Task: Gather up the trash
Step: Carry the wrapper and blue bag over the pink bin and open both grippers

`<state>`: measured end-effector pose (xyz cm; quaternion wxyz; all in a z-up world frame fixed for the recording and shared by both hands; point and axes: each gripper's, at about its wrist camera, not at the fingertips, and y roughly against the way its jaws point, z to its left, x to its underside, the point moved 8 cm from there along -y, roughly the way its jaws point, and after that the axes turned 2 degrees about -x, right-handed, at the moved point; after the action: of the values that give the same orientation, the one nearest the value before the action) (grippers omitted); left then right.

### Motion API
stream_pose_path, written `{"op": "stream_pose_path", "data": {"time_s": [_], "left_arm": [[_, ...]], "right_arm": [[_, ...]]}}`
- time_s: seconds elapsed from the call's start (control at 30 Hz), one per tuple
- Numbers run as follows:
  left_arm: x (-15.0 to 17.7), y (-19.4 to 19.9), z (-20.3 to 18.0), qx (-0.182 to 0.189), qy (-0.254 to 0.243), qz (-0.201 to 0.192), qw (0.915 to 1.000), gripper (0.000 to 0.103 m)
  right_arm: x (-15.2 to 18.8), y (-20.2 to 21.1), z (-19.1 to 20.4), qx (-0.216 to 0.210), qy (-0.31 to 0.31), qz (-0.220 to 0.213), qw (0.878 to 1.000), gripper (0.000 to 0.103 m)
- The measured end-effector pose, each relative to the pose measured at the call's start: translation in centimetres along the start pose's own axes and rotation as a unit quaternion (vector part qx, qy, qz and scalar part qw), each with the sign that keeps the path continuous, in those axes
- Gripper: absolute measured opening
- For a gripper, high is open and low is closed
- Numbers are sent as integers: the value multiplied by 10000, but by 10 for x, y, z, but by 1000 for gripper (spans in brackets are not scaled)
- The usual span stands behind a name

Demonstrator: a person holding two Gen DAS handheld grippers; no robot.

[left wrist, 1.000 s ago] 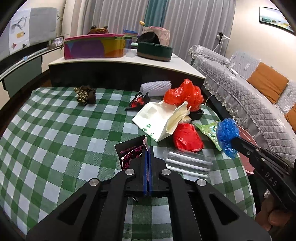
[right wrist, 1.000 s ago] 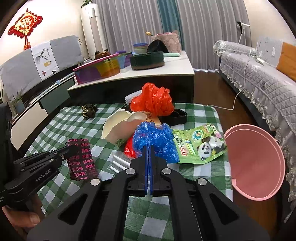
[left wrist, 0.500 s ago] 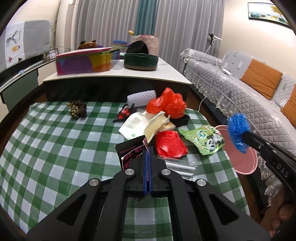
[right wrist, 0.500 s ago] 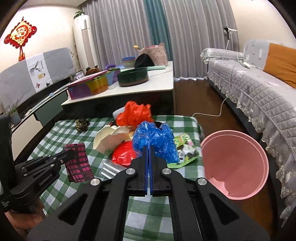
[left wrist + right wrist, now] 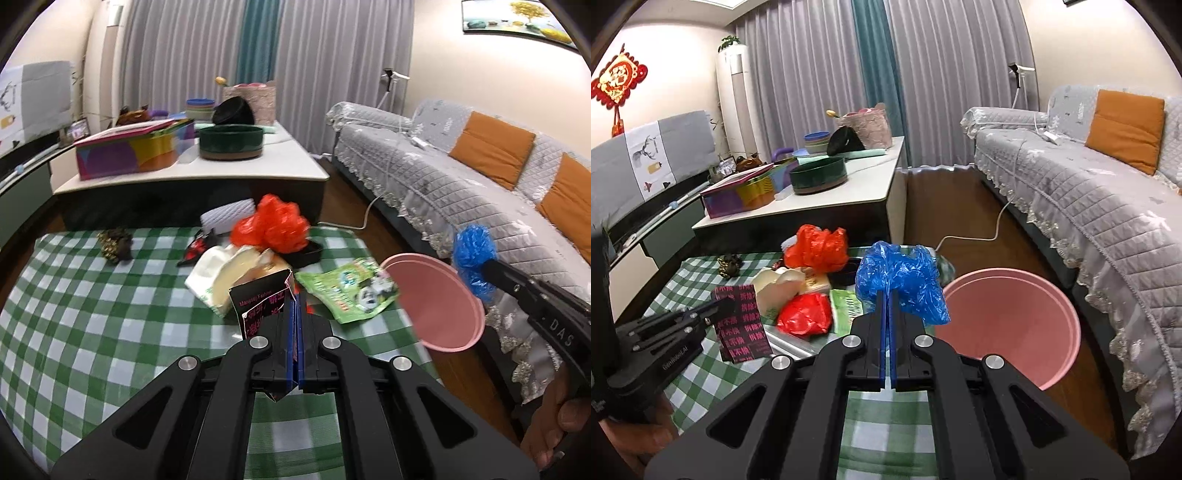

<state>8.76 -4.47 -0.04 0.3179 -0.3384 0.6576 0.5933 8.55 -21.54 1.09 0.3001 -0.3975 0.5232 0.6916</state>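
My left gripper (image 5: 295,306) is shut on a black wrapper with pink print (image 5: 260,308), held above the green checked table (image 5: 92,314); it also shows in the right wrist view (image 5: 738,321). My right gripper (image 5: 887,295) is shut on a crumpled blue plastic bag (image 5: 901,280), held above the table's right edge beside the pink bin (image 5: 1008,321). In the left wrist view the blue bag (image 5: 472,251) hangs over the far side of the pink bin (image 5: 436,295).
On the table lie red plastic bags (image 5: 816,247), a white paper bag (image 5: 214,273), a green panda wrapper (image 5: 351,291), a black tray (image 5: 306,254) and a brown clump (image 5: 114,245). A white counter (image 5: 192,173) stands behind. A grey sofa (image 5: 1089,206) is right.
Both grippers have risen and moved right toward the pink bin, each keeping its load. The blue bag went from over the table to beside the bin.
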Motion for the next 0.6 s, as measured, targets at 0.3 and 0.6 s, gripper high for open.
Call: {"op": "stream_pose_path", "data": {"time_s": [0.3, 0.6], "left_arm": [[-22, 8, -40, 344, -146, -128, 9992, 1], [-36, -2, -72, 567, -263, -122, 9980, 1]], "right_arm": [[-29, 27, -42, 235, -87, -23, 9997, 1], [-66, 30, -83, 407, 37, -127, 9991, 1]]}}
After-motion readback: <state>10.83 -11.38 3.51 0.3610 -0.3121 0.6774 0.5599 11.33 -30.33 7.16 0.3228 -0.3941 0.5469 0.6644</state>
